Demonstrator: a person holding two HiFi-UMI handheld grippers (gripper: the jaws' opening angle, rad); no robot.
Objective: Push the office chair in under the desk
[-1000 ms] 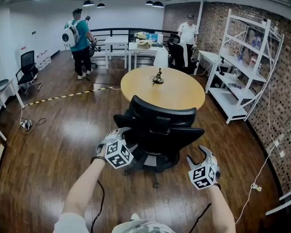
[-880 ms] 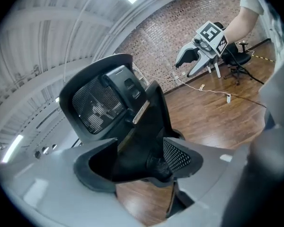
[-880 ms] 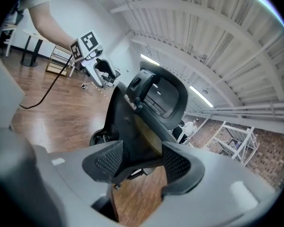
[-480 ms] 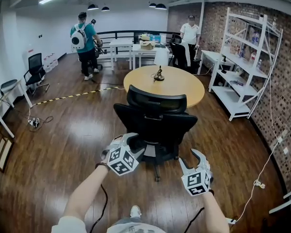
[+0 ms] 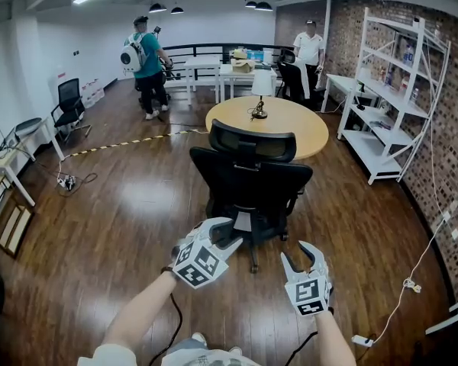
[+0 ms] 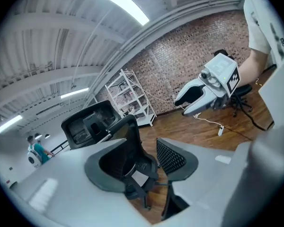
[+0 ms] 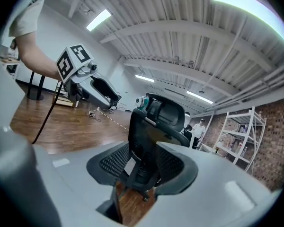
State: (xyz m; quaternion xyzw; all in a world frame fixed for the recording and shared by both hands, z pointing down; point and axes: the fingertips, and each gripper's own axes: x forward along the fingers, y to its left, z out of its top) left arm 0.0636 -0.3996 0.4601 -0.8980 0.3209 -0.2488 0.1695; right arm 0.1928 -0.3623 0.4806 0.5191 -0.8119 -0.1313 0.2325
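— Wooden floor (image 5: 122, 219), dark and glossy, runs through the whole room. What is nearest?

— Both grippers, low in the head view. The left gripper (image 5: 230, 232) has its jaws apart at a middling gap. They have just been closing, with nothing between them.

— And the other one?

— The right gripper (image 5: 301, 256) is much the same: jaws partly apart, just been closing, empty. In each gripper view the chair shows through the gap, but it stands ahead and untouched.

— Where is the chair?

— The office chair (image 5: 252, 181) stands on the floor just beyond the grippers. Its back and headrest face them, and its seat faces the round worktop (image 5: 309, 136). It is near the worktop's front edge, not under it.

— Anything on the worktop?

— A small lamp (image 5: 259, 90), toward the far side.

— Farther off?

— A white shelf rack (image 5: 389, 90) stands along the brick wall at the right. At the back stand a person in a teal shirt (image 5: 146, 56) and a person in a white shirt (image 5: 311, 48).
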